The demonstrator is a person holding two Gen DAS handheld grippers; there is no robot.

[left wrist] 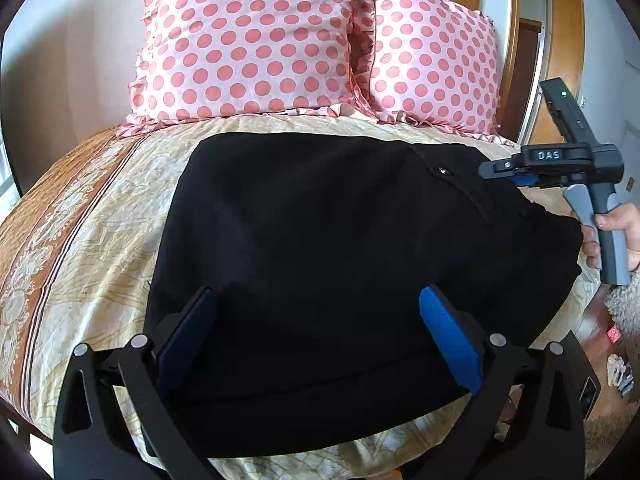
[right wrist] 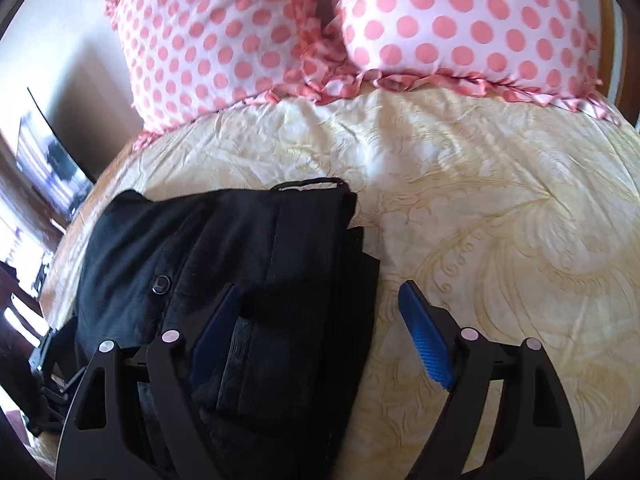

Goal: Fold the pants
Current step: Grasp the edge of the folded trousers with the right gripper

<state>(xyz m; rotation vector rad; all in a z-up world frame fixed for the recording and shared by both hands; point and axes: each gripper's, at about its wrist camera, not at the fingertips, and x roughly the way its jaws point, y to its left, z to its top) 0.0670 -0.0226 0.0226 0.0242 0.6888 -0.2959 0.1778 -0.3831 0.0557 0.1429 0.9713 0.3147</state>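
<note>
1. Lying folded into a dark block on the bedspread (left wrist: pixel 92 216), the pants (left wrist: pixel 320 240) are sitting in front of the polka-dot pillows (left wrist: pixel 248 40), the waist button facing up

2. Hovering over the pants' near edge, the left gripper (left wrist: pixel 316 340) is spreading its jaws wide, with cloth below them but nothing pinched; closing here is risking grabbing only the top layer and peeling the fold open

3. Straddling the pants' right edge, the right gripper (right wrist: pixel 316 332) is standing wide and empty; one finger is likely snagging the stacked layers and dragging the bundle askew
</note>
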